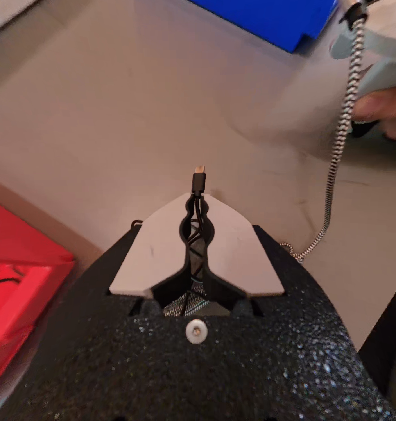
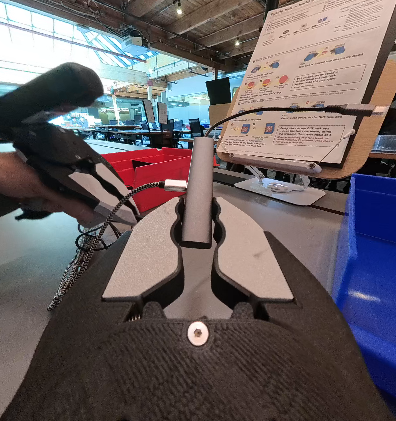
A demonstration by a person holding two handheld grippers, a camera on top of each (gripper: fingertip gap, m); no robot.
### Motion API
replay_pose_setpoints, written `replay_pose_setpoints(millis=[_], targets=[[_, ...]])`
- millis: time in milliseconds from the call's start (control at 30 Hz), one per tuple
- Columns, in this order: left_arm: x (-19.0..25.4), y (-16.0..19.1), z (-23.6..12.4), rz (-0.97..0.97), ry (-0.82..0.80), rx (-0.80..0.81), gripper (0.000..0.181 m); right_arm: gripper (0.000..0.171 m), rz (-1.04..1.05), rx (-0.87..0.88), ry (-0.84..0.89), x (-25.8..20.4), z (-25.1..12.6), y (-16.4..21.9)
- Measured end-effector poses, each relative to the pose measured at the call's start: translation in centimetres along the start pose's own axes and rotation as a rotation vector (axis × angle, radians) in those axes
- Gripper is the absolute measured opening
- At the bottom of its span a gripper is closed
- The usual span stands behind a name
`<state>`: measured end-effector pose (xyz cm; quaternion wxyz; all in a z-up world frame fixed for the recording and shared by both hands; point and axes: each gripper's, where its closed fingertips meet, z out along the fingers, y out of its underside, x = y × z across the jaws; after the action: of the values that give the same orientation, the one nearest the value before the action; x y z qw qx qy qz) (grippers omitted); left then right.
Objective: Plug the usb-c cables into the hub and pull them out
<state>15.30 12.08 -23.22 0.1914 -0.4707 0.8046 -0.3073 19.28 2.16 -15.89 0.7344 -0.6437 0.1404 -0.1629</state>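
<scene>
My right gripper [image 2: 198, 201] is shut on a slim grey hub [image 2: 198, 173] and holds it upright above the table. A black-and-white braided cable [image 2: 96, 237] with a silver plug [image 2: 174, 185] is plugged into the hub's left side. The hub's own dark lead [image 2: 272, 111] arcs up to the right. My left gripper [image 1: 198, 195] is shut on a thin black USB-C cable, and its plug [image 1: 199, 180] sticks out past the fingertips, free in the air. In the right wrist view the left gripper [image 2: 133, 218] is low and left of the hub.
A red bin [image 2: 160, 173] stands behind the hub and also at the left [image 1: 14, 262]. A blue bin [image 2: 379, 262] is close on the right, also at the top [image 1: 272, 20]. An instruction sheet on a stand [image 2: 306, 91] is behind. The braided cable [image 1: 342, 127] hangs at right. The grippers' ends are close to 12 cm from one another.
</scene>
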Motion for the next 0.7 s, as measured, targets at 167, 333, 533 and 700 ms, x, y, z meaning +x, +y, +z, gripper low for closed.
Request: replay_pose_setpoints(millis=[167,333,533,700], targets=[[0.2,1.7,2.5,-0.093,0.098,-0.066,0.005,0.024,-0.001,-0.004,0.000,0.0,0.0,0.1],[0.5,2.0,2.9,-0.068,0.122,-0.107,0.009,0.024,-0.003,-0.009,0.001,0.0,0.1,0.1],[0.0,1.5,2.3,-0.085,0.126,-0.177,0.019,0.024,-0.002,-0.010,-0.003,-0.1,0.1,0.1],[-1.0,1.3,1.4,-0.049,0.061,-0.270,0.022,0.024,0.005,-0.010,-0.004,0.0,0.1,0.1]])
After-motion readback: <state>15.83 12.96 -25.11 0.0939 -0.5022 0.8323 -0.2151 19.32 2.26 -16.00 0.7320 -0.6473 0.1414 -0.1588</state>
